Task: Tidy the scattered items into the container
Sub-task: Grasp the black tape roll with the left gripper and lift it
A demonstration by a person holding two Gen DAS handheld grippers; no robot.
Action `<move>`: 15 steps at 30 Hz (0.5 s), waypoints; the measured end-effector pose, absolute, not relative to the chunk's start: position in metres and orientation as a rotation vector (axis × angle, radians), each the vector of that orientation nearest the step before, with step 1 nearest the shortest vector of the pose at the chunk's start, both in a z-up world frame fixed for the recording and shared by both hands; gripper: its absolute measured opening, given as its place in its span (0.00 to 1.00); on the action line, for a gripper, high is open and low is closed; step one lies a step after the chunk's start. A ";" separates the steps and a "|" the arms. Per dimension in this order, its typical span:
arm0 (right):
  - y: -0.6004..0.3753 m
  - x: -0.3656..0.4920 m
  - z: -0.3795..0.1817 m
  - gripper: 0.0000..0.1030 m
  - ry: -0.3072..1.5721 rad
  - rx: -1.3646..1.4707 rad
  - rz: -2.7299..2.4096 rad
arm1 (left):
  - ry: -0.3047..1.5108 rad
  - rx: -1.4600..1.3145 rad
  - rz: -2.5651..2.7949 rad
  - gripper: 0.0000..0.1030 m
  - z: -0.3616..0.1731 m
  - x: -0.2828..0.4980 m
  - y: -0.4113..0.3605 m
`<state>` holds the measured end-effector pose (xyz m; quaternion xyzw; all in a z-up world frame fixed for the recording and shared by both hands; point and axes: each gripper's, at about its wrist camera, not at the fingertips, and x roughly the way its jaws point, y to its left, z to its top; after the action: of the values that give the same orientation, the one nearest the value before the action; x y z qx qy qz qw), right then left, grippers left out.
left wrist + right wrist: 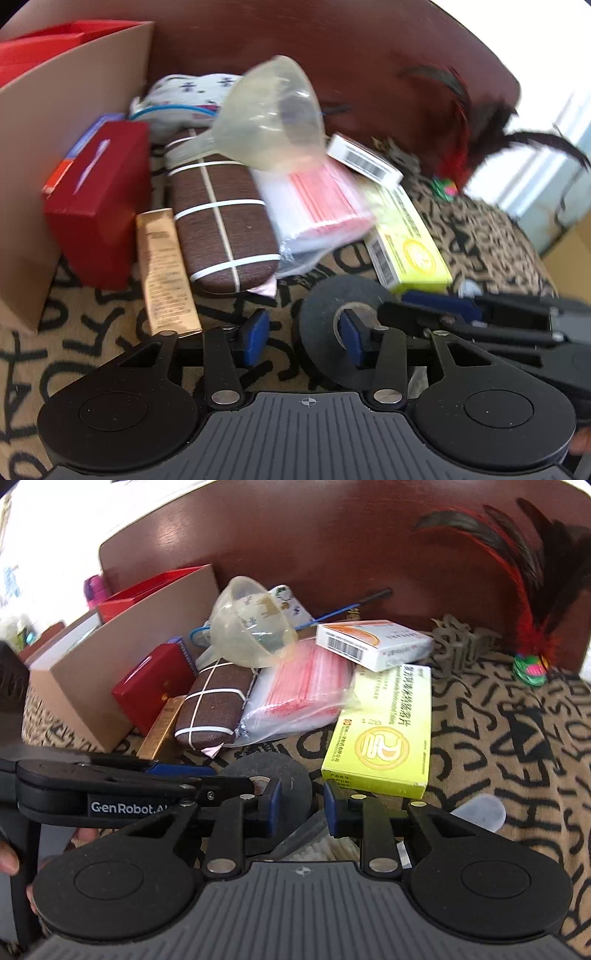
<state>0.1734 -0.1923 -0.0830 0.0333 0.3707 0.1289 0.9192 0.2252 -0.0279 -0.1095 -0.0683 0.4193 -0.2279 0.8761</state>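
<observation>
A pile of items lies on the patterned cloth: a clear plastic funnel (271,114) (251,624) on top, a brown case with white bands (221,218) (212,701), a bag of pink sheets (321,203) (299,694), a yellow-green box (406,240) (384,734), a white box (364,158) (373,642), a red box (99,206) (151,683), a gold box (166,273). A cardboard container (55,147) (122,664) stands left. A dark grey disc (340,321) (277,779) lies near both grippers. My left gripper (303,338) is open, its right finger over the disc's hole. My right gripper (301,808) is open beside the disc.
A brown headboard (332,535) backs the pile. A feather toy (532,627) stands at the right. A patterned pouch (192,96) lies behind the funnel. A blue-handled stick (343,609) leans at the back. A white cap (480,812) lies by my right gripper.
</observation>
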 end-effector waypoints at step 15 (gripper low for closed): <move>-0.170 0.137 -0.082 0.25 0.822 0.052 0.363 | 0.943 -0.056 -0.441 0.26 -0.099 0.178 -0.017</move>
<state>0.1374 -0.1701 -0.0825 0.0252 0.3974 0.1754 0.9004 0.1781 -0.0169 -0.0993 -0.0269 0.4503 -0.2105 0.8673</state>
